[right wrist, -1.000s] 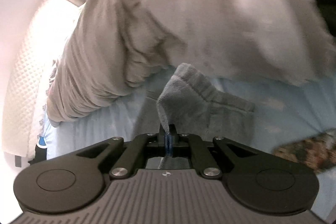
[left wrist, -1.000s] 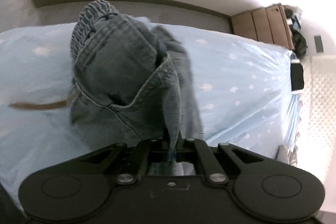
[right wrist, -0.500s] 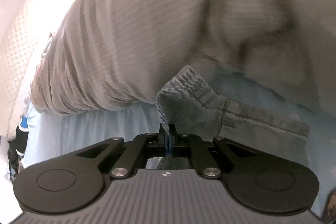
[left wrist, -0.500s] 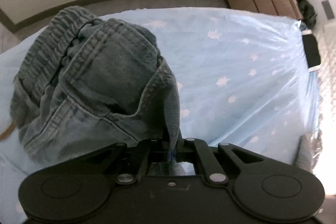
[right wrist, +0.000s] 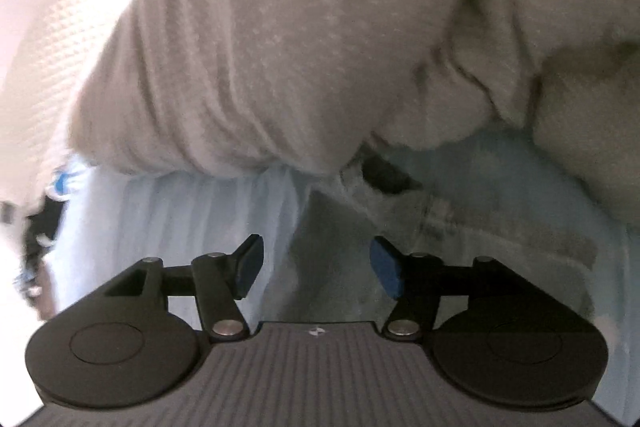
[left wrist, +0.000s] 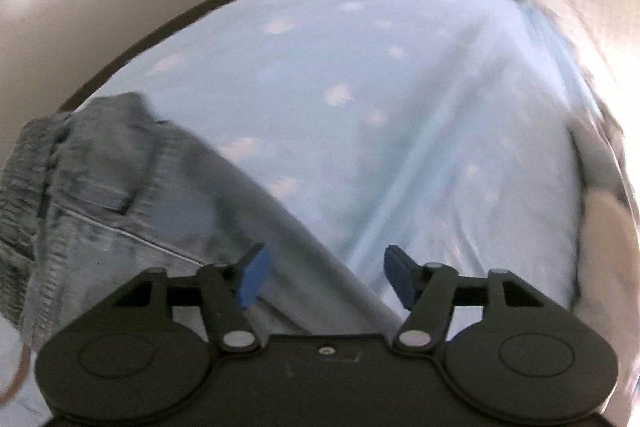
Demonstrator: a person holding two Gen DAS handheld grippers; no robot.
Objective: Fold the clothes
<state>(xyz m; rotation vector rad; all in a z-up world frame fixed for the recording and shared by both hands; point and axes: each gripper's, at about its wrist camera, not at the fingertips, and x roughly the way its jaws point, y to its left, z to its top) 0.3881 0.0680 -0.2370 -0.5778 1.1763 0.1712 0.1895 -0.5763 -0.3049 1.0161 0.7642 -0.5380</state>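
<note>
Between and left of the left gripper (left wrist: 325,277) fingers, denim jeans (left wrist: 120,195) lie on the star-print bed sheet (left wrist: 360,87). Both pairs of fingers now spread apart, empty; half a second ago each pinched denim. Right gripper (right wrist: 316,269) sits over the jeans hem, below a grey blanket (right wrist: 300,27). Both views motion-blurred; no containers.

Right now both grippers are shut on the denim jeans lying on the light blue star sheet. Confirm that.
Not quite. Both grippers are open: the left gripper in the left wrist view and the right gripper in the right wrist view show their jaws apart. The denim jeans do lie on the light blue star sheet.
</note>
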